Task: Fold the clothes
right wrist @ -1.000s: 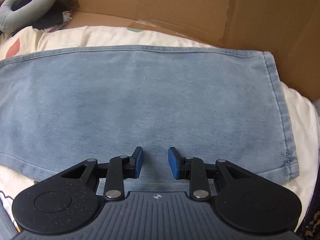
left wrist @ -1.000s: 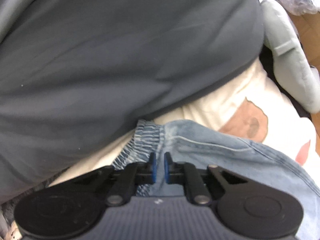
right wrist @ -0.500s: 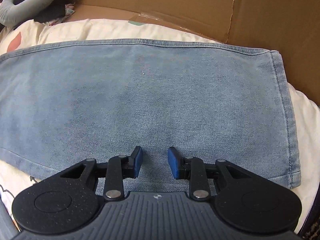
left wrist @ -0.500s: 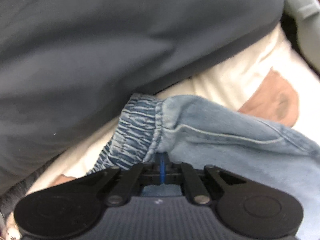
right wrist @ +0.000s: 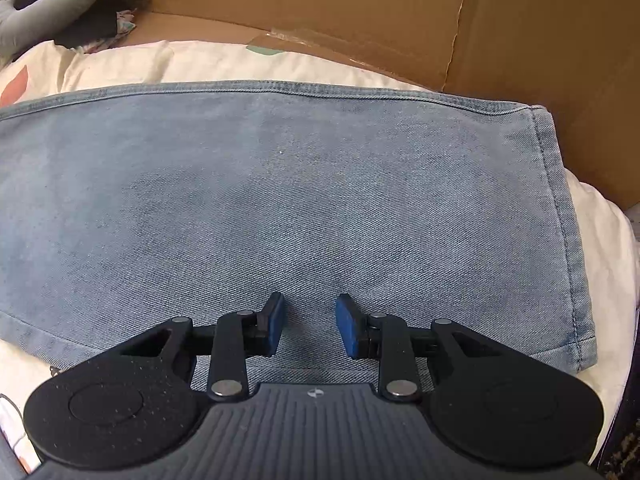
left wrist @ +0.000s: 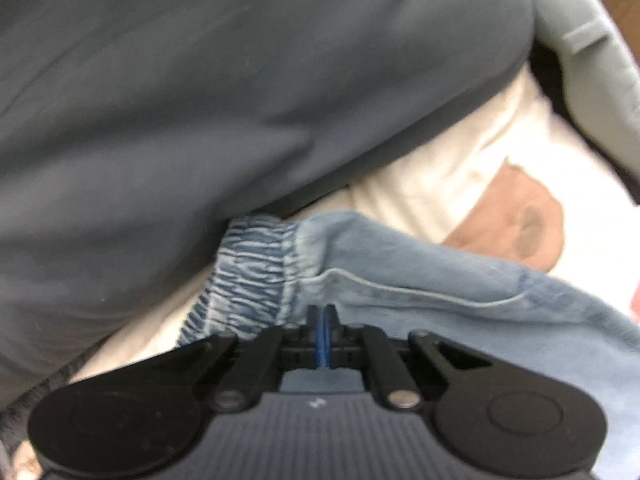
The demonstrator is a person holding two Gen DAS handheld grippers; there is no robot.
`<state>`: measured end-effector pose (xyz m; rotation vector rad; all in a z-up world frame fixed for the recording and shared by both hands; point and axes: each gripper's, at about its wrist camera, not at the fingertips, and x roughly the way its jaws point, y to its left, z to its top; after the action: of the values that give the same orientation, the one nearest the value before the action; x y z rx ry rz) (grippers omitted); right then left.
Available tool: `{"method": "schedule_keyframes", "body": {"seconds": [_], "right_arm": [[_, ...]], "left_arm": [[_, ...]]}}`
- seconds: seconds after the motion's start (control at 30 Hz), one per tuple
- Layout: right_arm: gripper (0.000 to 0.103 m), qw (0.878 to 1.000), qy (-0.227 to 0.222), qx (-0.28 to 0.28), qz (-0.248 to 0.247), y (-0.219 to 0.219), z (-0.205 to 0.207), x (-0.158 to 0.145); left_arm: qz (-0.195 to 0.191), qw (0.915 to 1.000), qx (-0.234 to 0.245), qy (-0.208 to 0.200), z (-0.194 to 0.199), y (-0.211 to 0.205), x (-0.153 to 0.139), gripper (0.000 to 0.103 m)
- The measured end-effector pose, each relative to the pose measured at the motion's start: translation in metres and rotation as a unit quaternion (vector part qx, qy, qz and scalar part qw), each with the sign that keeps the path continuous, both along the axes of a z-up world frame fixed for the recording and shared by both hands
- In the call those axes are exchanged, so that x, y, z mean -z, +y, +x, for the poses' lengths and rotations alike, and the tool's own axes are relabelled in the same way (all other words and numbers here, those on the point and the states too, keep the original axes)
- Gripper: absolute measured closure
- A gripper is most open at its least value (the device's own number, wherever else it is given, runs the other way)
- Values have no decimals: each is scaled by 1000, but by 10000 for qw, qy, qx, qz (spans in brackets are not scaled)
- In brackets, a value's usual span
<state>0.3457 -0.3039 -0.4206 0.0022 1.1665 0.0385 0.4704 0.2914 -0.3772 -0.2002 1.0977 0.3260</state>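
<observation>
Waistband pinched, hem end not yet grasped – fold about to start.
Left tool (left wrist: pixel 322 330) pressed together on the jeans (right wrist: pixel 280 208) by the elastic waistband (left wrist: pixel 252 276); jeans lie flat across the bed (right wrist: pixel 208 64); right tool (right wrist: pixel 310 330) spread above the leg, should next clamp near the hem (right wrist: pixel 560 216).

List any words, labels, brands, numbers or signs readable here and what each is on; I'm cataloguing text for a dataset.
No readable text anywhere.
Right claw body: a small white emblem, a symbol, no letters.
Left claw body: the same kind of mark, blurred.
Jeans, cardboard box, printed bedding: no lettering; the bedding carries only coloured shapes.
</observation>
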Motion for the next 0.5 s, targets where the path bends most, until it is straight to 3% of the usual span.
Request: {"method": "schedule_keyframes", "body": {"seconds": [0.2,0.27,0.43,0.5], "right_arm": [[69,10000,87,12,-10,1,1,0],[68,9999,61,55,95,-1,0,1],[68,9996,106,158,193,-3,2,3],[68,9997,103,189,141,0,1,3]], "left_arm": [[-151,9997,176,-80,23,-5,-1,98],[88,9995,203,238,36,-3,12,96],[-96,9991,-357,229,47,8,18,100],[47,9993,-322,180,46,4,15,101]]}}
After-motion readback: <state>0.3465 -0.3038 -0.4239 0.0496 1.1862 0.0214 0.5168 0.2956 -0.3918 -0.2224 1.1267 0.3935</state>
